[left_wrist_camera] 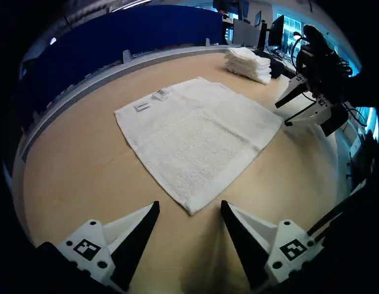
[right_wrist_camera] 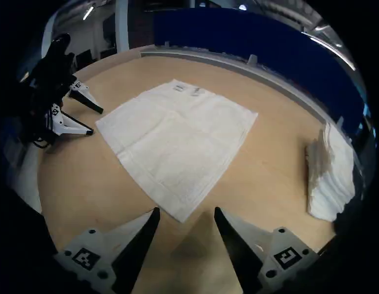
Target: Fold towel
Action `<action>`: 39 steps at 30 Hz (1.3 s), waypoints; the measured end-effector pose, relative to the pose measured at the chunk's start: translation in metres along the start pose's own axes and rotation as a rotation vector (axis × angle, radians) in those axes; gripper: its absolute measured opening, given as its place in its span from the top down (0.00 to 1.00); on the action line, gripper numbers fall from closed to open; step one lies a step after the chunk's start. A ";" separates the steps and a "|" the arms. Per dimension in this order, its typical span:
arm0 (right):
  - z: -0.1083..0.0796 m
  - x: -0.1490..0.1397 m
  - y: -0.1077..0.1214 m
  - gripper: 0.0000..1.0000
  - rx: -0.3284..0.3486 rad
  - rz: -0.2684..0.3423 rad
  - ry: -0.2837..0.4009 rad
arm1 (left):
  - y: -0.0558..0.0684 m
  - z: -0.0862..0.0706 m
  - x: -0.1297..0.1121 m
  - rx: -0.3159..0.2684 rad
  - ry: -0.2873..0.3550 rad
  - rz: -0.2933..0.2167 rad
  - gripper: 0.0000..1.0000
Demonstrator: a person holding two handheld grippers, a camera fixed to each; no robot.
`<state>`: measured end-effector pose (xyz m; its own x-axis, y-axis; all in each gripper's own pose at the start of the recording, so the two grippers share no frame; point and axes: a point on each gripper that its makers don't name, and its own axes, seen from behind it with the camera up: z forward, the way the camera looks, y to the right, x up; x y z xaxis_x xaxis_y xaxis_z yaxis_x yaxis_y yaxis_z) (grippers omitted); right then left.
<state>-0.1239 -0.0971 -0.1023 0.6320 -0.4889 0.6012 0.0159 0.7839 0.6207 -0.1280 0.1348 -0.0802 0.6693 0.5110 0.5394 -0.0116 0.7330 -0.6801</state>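
A white towel (left_wrist_camera: 196, 134) lies spread flat on the wooden table (left_wrist_camera: 76, 166), two small labels near its far edge. In the left gripper view my left gripper (left_wrist_camera: 189, 208) is open, its fingertips just short of the towel's near corner. Farther off at the right, my right gripper (left_wrist_camera: 281, 113) is open beside the towel's right corner. The right gripper view has the same towel (right_wrist_camera: 174, 142) ahead, with my right gripper (right_wrist_camera: 186, 211) open just before its near corner. My left gripper (right_wrist_camera: 95, 120) hangs open at the towel's left corner.
A stack of folded white towels (left_wrist_camera: 248, 63) sits at the table's far right, seen at the right edge (right_wrist_camera: 331, 179) in the right gripper view. A blue partition (left_wrist_camera: 115, 39) runs behind the table. Monitors (left_wrist_camera: 275, 29) stand beyond the stack.
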 end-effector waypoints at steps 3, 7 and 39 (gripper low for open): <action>0.001 -0.003 -0.001 0.27 0.004 -0.002 -0.004 | 0.003 0.001 0.000 -0.004 -0.003 -0.002 0.19; 0.003 -0.006 -0.004 0.35 0.013 0.003 -0.010 | 0.004 0.003 0.001 0.003 -0.008 -0.010 0.25; 0.005 -0.009 -0.009 0.83 0.027 0.018 -0.009 | 0.013 0.006 0.000 0.024 -0.040 -0.026 0.70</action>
<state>-0.1339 -0.1021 -0.1110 0.6253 -0.4786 0.6164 -0.0160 0.7818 0.6233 -0.1322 0.1468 -0.0861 0.6392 0.5088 0.5767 -0.0124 0.7566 -0.6538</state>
